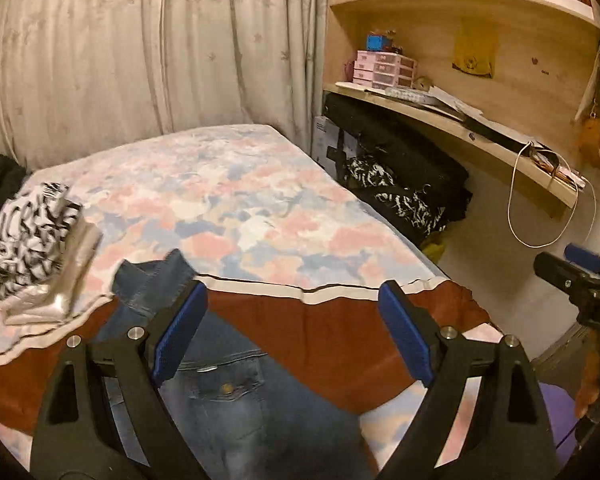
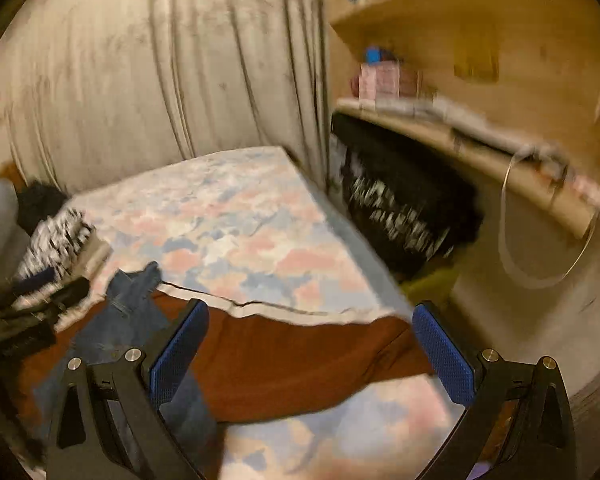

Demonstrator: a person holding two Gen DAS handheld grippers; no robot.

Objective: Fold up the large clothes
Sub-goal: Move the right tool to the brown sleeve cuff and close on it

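Denim jeans [image 1: 220,396] lie on the rust sheet [image 1: 320,340] at the near end of the bed [image 1: 240,200]. Left gripper [image 1: 292,332] and right gripper [image 2: 312,356] hover above, jaws spread, holding nothing. Folded clothes [image 1: 32,248] sit left.

Dim warm indoor light, fisheye-bent dark edges, right wrist view heavily motion-blurred.

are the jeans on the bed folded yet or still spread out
Spread out, not folded. The jeans lie open across the rust-brown cloth, waistband button showing and one leg stretching toward the folded zebra-print stack.
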